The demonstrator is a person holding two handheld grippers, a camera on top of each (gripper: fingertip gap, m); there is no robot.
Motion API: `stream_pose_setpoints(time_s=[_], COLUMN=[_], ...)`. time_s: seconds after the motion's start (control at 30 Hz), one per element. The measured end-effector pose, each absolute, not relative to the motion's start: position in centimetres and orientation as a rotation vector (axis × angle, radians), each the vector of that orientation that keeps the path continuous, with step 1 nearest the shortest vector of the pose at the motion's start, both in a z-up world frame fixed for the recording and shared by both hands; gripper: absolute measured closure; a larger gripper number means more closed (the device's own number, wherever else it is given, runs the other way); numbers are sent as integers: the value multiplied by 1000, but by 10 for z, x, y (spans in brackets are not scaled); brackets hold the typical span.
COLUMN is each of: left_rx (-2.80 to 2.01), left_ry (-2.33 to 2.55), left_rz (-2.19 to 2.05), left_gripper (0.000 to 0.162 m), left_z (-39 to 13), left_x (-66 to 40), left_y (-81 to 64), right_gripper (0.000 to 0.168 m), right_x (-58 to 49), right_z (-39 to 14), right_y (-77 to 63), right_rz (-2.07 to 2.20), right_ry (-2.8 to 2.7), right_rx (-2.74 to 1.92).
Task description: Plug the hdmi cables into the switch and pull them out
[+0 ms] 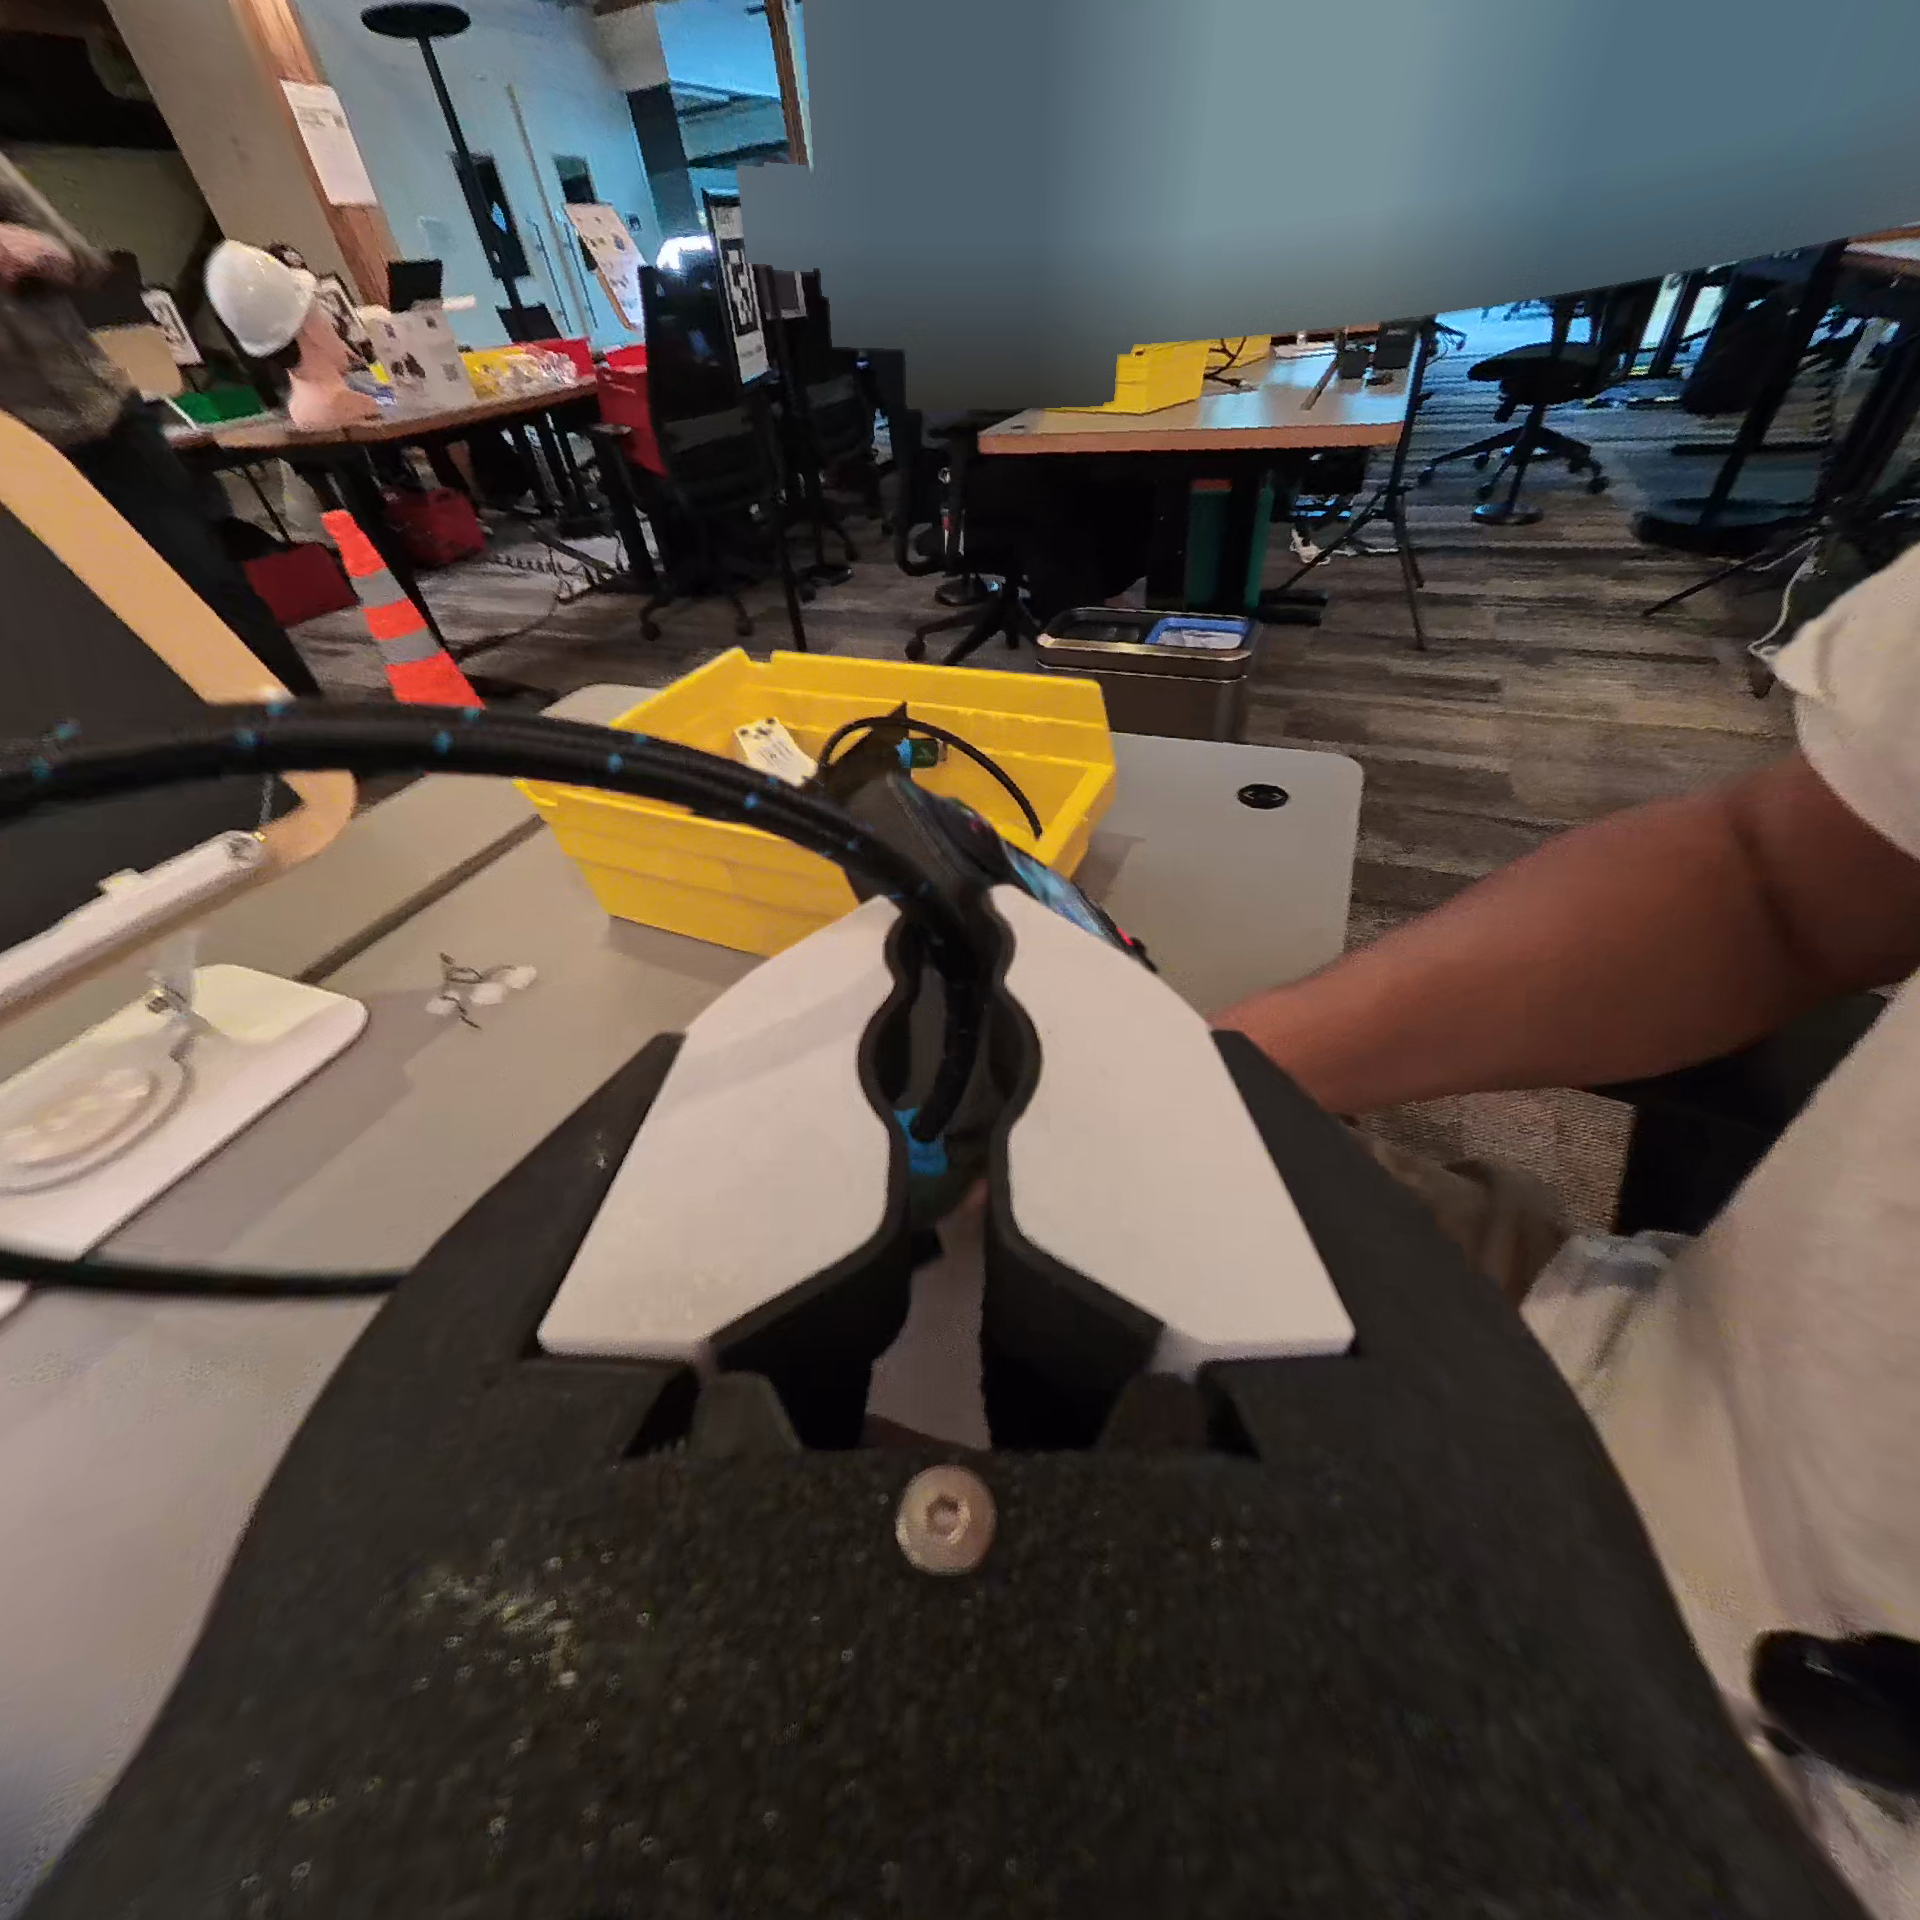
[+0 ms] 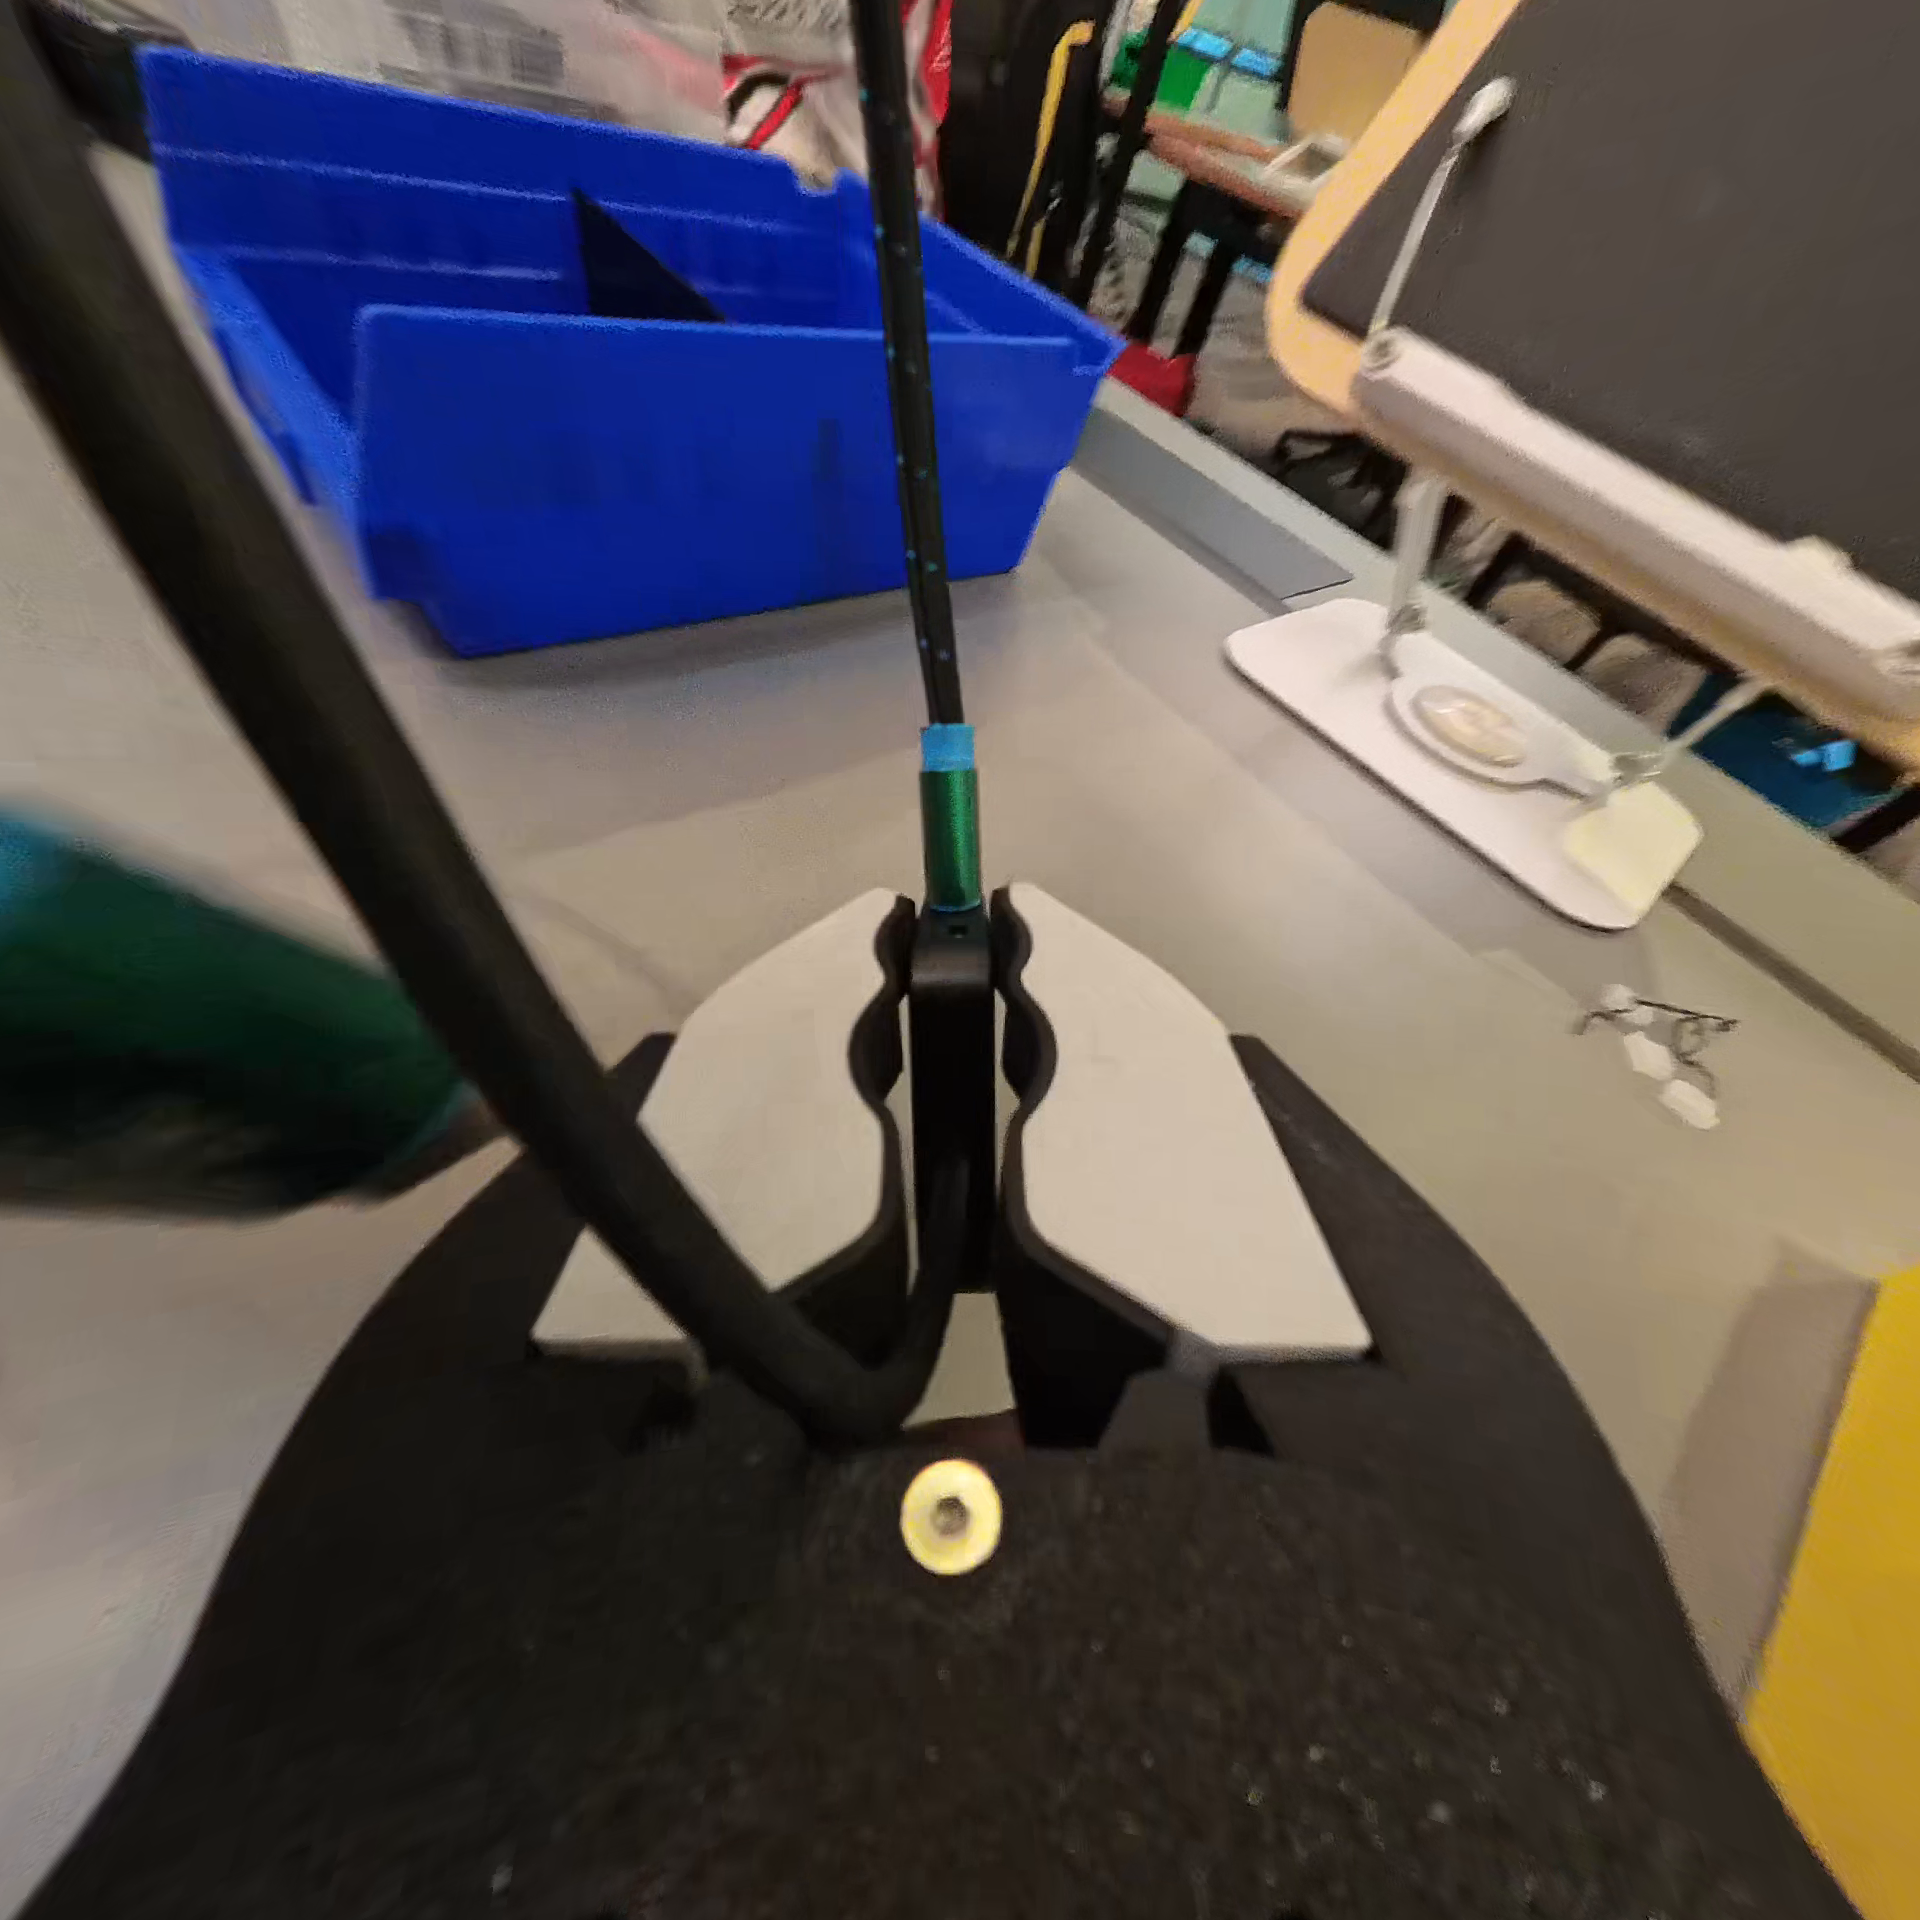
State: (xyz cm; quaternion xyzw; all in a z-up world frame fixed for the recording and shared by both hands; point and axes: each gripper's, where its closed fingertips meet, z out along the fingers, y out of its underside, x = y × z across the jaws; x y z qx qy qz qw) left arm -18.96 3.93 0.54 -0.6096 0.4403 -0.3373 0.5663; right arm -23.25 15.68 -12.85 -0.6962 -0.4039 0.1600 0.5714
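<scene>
- Your right claw (image 2: 951,940) is clamped on a flat black plug (image 2: 951,1039), its green collar and braided cable (image 2: 902,343) running straight out past the tips.
- Your left claw (image 1: 948,940) pinches a loop of another braided cable (image 1: 520,743); its plug seems to sit between the fingers.
- No switch is clearly visible.
- Judge the cables light, springy and stiff, so hold the rigid plug bodies, not the cord.

Counts on and around the counter (image 2: 1143,831)

Two storage bins: one yellow bin (image 1: 727,883), one blue bin (image 2: 675,499); two braided black HDMI cables: one (image 1: 623,769) across the left wrist view, one (image 2: 914,468) with a green collar in the right; one white tablet stand (image 2: 1455,748); one orange traffic cone (image 1: 400,623); one white hard hat (image 1: 255,296).
</scene>
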Motion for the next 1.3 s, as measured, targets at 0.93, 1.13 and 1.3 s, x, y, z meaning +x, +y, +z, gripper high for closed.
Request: stream_pose_setpoints(time_s=[0.93,1.13,1.3], left_rx=[-1288,-1681,-1730], left_ry=[545,708,733], left_rz=[-2094,-1517,-1303], left_gripper=[112,105,108], left_z=[-21,-75,-80], left_x=[-346,-284,-251], left_y=[35,47,52], right_gripper=[155,155,155], right_x=[-192,-217,-240], right_z=[-25,-25,-53], right_y=[93,58,46], right_rz=[338,374,287], right_ry=[-871,-1000,-1165], right_rx=[-1032,-946,-912])
